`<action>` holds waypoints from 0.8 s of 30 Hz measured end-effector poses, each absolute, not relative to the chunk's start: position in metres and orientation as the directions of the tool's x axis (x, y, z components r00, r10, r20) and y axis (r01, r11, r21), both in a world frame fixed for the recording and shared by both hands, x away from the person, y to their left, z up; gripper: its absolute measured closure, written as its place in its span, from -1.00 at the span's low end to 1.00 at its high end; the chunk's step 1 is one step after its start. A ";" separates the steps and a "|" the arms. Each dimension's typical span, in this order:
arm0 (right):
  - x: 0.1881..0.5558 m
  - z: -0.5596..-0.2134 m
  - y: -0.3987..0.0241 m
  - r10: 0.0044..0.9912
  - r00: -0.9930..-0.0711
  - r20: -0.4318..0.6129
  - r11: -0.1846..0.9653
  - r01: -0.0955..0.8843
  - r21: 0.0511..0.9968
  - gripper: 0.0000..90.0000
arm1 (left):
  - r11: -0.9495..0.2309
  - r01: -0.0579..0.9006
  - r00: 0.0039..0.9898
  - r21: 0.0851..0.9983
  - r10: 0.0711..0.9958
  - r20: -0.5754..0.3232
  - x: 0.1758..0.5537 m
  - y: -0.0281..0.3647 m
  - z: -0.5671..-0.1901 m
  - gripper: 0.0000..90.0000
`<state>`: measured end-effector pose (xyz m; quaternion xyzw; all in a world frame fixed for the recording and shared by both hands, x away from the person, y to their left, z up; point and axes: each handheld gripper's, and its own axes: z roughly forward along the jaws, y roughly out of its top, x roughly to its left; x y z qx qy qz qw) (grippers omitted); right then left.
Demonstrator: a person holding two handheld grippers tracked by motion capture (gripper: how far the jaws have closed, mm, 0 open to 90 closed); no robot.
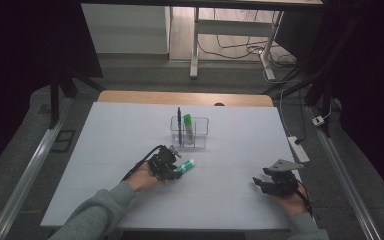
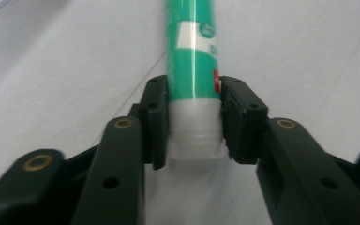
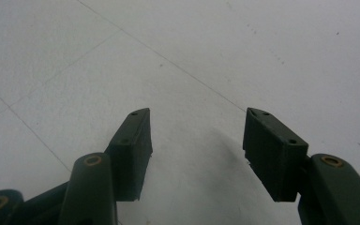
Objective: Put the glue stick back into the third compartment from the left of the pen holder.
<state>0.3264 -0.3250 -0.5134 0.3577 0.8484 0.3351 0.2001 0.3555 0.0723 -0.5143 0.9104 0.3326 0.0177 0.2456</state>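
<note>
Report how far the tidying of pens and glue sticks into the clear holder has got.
Done: a blue pen and a green tube stand upright in the clear plastic holder. In hand: the left gripper is shut on the white end of a green-and-white glue stick lying on the white table. Left: probably lifting it into the holder. The right gripper rests open on the table.

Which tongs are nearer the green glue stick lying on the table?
Left. The left tongs clamp the glue stick at its white end; the right tongs rest open, far off to its right.
</note>
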 end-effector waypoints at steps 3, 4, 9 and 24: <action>0.326 -0.513 -0.324 0.742 -0.662 -0.107 0.524 0.473 0.708 -0.06 | -0.674 0.581 0.785 0.455 0.612 -0.097 0.353 0.070 -0.514 0.43; 0.326 -0.513 -0.324 0.742 -0.662 -0.107 0.524 0.472 0.708 -0.06 | -0.678 0.577 0.787 0.455 0.611 -0.087 0.352 0.069 -0.514 0.43; 0.326 -0.512 -0.325 0.740 -0.665 -0.105 0.523 0.469 0.712 -0.06 | -0.687 0.562 0.796 0.460 0.600 -0.077 0.352 0.070 -0.514 0.43; 0.324 -0.508 -0.323 0.735 -0.669 -0.109 0.518 0.450 0.727 -0.06 | -0.673 0.477 0.838 0.566 0.542 -0.061 0.345 0.098 -0.502 0.44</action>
